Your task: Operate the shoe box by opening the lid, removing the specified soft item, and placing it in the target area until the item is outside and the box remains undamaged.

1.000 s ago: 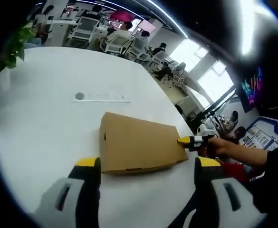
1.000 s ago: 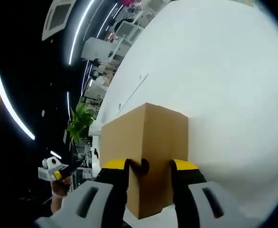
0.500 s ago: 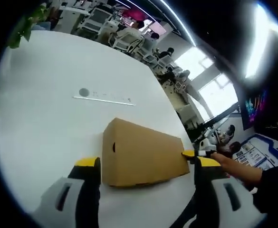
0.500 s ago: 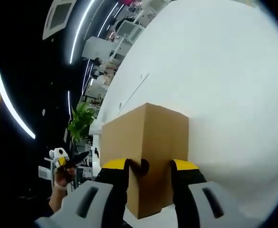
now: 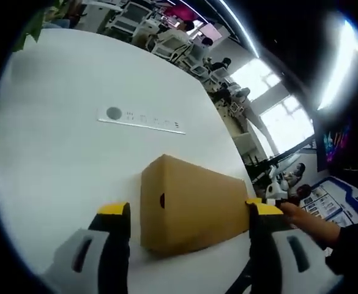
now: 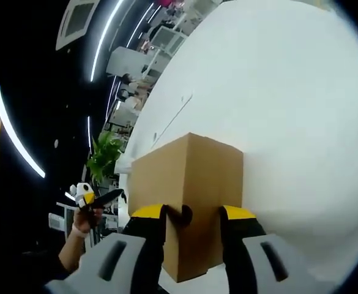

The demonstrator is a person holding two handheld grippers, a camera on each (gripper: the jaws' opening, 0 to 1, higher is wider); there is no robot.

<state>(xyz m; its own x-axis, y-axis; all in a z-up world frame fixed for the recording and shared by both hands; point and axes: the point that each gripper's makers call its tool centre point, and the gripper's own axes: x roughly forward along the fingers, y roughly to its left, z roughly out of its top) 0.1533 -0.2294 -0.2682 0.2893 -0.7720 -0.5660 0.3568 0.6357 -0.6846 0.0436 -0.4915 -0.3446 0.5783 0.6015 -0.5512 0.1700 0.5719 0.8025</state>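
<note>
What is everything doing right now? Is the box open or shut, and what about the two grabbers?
Shoe box: lid shut, lying flat on the white table.
Right gripper: jaws set against both sides of the box's end, by its finger hole.
Left gripper: open, jaws wide, box end between them, not touching.

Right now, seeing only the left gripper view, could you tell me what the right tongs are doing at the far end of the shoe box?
Observer: In the right gripper view, the right tongs are narrowed onto the shoe box end, one tip on each side of its finger hole.
Operator: And how close do my left tongs look from there?
Observer: The left tongs hang in the air beyond the table edge, apart from the box.
</note>
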